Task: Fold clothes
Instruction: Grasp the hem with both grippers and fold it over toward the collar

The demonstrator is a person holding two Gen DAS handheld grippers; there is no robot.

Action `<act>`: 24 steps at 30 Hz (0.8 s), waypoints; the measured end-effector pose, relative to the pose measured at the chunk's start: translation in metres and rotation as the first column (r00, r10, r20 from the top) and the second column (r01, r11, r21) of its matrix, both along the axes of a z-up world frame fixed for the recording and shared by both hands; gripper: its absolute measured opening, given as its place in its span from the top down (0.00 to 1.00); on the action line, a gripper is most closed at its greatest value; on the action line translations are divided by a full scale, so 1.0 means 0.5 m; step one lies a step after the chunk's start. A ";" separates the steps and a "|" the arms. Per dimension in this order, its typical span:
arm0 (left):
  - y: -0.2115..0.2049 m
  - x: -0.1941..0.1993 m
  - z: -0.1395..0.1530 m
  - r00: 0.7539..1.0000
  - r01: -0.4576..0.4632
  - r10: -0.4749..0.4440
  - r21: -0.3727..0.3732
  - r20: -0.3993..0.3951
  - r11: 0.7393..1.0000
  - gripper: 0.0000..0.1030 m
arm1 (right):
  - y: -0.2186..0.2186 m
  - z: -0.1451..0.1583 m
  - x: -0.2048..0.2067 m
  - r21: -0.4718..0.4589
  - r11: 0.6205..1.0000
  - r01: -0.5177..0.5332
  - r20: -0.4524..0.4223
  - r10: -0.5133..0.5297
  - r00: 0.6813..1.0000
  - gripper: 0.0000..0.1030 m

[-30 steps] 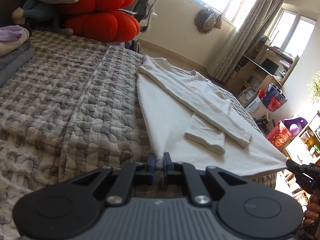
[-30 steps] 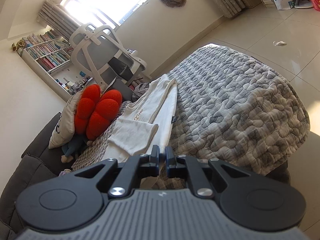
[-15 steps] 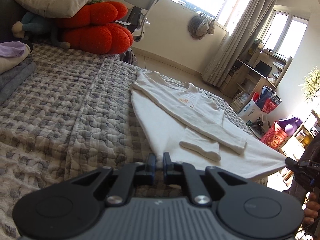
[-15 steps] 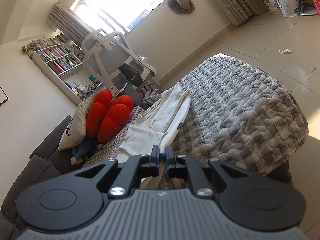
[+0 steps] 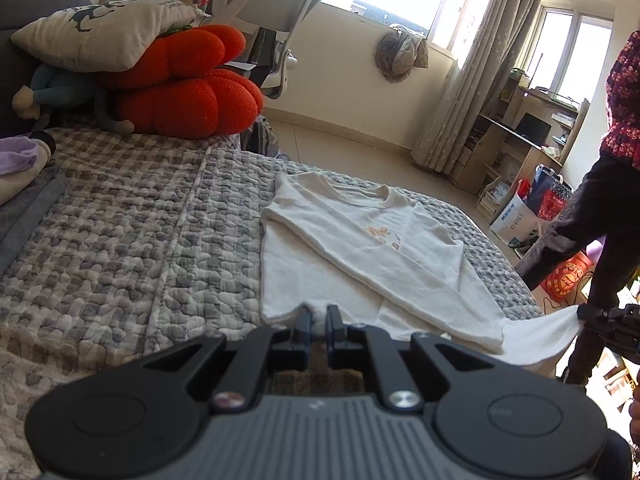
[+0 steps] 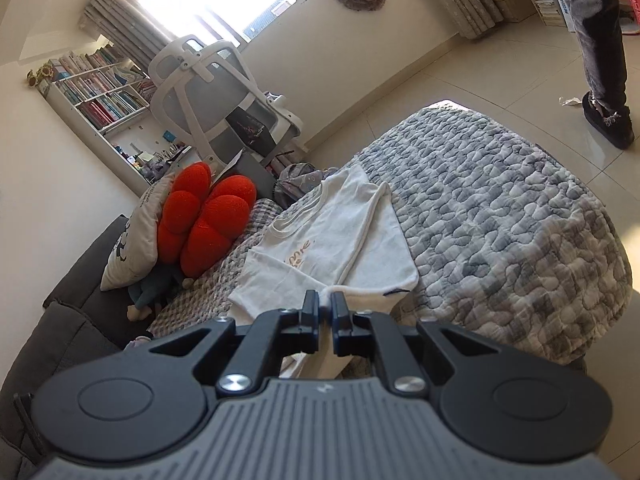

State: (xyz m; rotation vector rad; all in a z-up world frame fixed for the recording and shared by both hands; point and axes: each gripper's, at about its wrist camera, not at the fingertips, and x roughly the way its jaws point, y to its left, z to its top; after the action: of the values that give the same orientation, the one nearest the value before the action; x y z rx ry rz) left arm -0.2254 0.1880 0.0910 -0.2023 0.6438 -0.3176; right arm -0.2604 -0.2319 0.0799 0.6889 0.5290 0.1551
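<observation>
On a quilted bed [image 5: 120,240], both grippers, left [image 5: 316,322] and right [image 6: 326,304], pinch the hem corners of a soft, light white T-shirt [image 5: 340,248], its 2 sleeves folded inward.

The shirt's [image 5: 360,248] bottom hem drops behind the left gripper [image 5: 316,320], so the pinch itself is out of sight. The orange print [image 6: 298,256] is too small to read. The person's legs [image 6: 600,40] are cut off at the top edge
</observation>
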 end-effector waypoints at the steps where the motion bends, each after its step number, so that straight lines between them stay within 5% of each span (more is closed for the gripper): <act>1: -0.004 0.009 0.003 1.000 0.002 -0.002 0.013 0.008 1.000 0.93 | 0.002 0.003 0.012 -0.016 1.000 0.001 -0.001 -0.001 1.000 0.91; 8: -0.011 0.121 0.003 1.000 -0.019 0.019 0.020 -0.004 1.000 0.93 | -0.012 -0.027 0.113 -0.081 0.997 -0.007 0.003 0.007 1.000 0.91; 16: -0.049 0.403 0.028 0.997 -0.077 0.077 0.008 -0.030 0.997 0.93 | 0.010 -0.001 0.389 -0.195 0.979 -0.053 0.009 0.056 0.998 0.91; 24: -0.060 0.641 -0.064 0.977 -0.130 0.129 0.002 -0.168 0.991 0.93 | -0.036 -0.067 0.620 -0.224 0.973 -0.051 -0.095 0.031 0.995 0.91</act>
State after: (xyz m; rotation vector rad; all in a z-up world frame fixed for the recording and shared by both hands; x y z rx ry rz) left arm 0.0952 0.1578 0.0591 -0.2802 0.7918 -0.1790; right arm 0.0498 -0.2500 0.0464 0.4637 0.6378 0.1003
